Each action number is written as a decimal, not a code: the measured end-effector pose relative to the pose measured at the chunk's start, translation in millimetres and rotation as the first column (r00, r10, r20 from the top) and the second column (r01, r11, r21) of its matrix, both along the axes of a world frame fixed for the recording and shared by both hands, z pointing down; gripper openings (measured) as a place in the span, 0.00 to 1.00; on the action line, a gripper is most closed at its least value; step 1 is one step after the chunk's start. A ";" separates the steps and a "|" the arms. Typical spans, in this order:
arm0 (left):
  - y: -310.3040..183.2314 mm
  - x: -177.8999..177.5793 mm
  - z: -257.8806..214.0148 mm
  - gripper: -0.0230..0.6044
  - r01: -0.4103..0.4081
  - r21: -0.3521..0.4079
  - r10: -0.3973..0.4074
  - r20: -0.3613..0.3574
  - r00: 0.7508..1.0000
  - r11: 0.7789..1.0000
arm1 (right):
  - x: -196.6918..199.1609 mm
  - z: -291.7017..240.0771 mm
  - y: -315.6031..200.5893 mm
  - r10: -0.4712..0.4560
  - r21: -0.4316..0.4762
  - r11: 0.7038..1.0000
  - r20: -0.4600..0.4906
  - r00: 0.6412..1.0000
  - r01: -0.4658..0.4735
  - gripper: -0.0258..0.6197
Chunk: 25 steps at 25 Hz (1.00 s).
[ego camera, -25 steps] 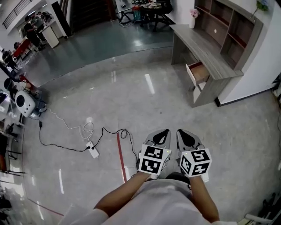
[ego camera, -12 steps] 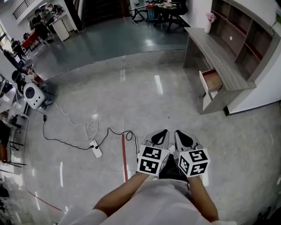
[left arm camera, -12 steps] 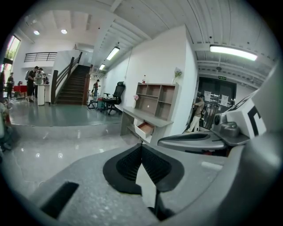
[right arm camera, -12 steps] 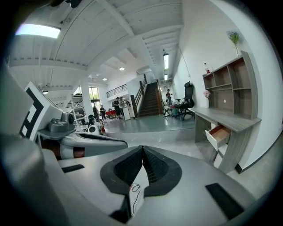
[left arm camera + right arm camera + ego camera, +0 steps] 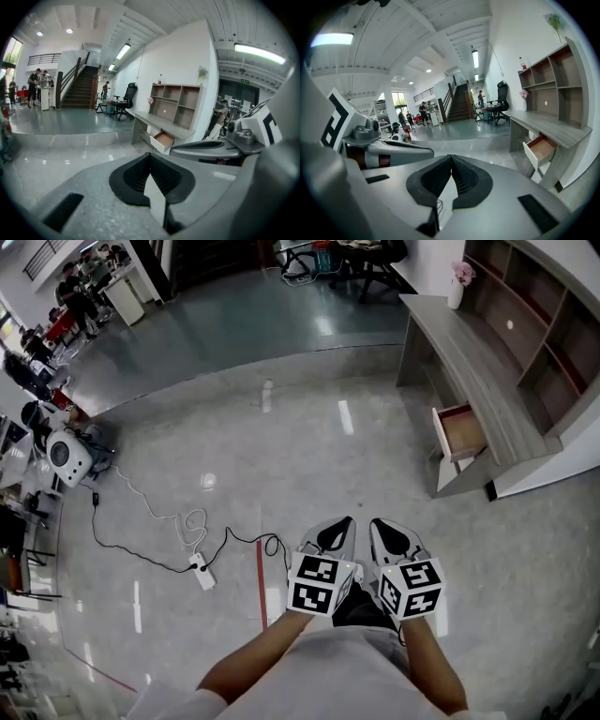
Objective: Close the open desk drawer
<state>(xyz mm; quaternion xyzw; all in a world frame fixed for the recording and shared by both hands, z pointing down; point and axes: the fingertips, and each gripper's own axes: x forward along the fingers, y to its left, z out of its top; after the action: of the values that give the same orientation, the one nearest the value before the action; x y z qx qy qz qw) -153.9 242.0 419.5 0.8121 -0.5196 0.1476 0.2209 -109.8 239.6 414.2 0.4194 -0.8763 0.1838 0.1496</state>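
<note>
The left gripper (image 5: 339, 526) and right gripper (image 5: 384, 527) are hovering well apart from the desk (image 5: 466, 352), jaws pressed together, gripping nothing. The drawer (image 5: 458, 431) is sticking out of the desk's near end, seemingly half open.

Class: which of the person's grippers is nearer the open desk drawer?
Right. The right gripper is on the side toward the drawer, well short of it; the left gripper is beside it, farther off.

Large open-plan office hall. Long grey desk (image 5: 469, 362) with open drawer (image 5: 463, 432), wall shelf unit (image 5: 539, 329) above it. Swivel chair (image 5: 127, 96), staircase (image 5: 77, 86) to upper level, ceiling strip light (image 5: 123, 50), polished floor (image 5: 281, 456). People (image 5: 70, 287) at far tables. Power strip (image 5: 201, 573) with cable on floor.
</note>
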 end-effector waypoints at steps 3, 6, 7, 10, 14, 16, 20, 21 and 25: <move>-44.6 9.4 2.0 0.04 -0.006 -0.011 0.006 0.011 1.000 1.000 | 8.5 5.0 -44.2 -0.001 -0.014 1.000 -0.003 1.000 0.001 0.04; -82.5 21.5 0.8 0.04 -0.028 -0.009 0.028 0.026 0.999 1.000 | 16.2 4.1 -80.2 0.001 -0.011 1.000 -0.003 1.000 -0.001 0.04; -93.2 25.5 0.8 0.04 -0.036 -0.010 0.036 0.030 0.999 0.999 | 18.9 4.2 -89.9 0.004 -0.011 1.000 -0.002 1.000 -0.004 0.04; -122.0 40.1 3.6 0.04 -0.059 -0.024 0.060 0.036 0.998 0.998 | 30.2 6.9 -116.0 0.019 -0.026 0.999 0.009 1.000 -0.018 0.04; -148.5 59.0 2.3 0.04 -0.098 -0.031 0.100 0.057 0.993 0.995 | 45.2 5.3 -143.3 0.045 -0.033 0.999 0.022 0.999 -0.044 0.04; -159.8 65.0 -2.6 0.04 -0.113 -0.018 0.114 0.064 0.991 0.993 | 49.5 2.0 -154.3 0.057 -0.026 0.998 0.033 0.998 -0.056 0.04; -181.9 72.3 -6.5 0.04 -0.129 0.006 0.128 0.073 0.989 0.992 | 55.0 -1.8 -174.5 0.069 0.002 0.998 0.041 0.997 -0.069 0.04; -187.4 74.7 -6.6 0.04 -0.132 0.009 0.131 0.073 0.989 0.991 | 57.6 -1.6 -180.0 0.073 0.005 0.997 0.043 0.996 -0.074 0.04; -207.6 81.0 -8.9 0.04 -0.158 0.021 0.156 0.075 0.985 0.987 | 62.8 -2.4 -200.3 0.096 0.010 0.995 0.041 0.995 -0.096 0.04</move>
<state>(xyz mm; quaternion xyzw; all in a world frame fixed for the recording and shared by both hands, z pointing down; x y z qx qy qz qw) -72.9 34.5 410.6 0.8474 -0.4637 0.1871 0.1783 -47.0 39.3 411.8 0.4582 -0.8590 0.1940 0.1202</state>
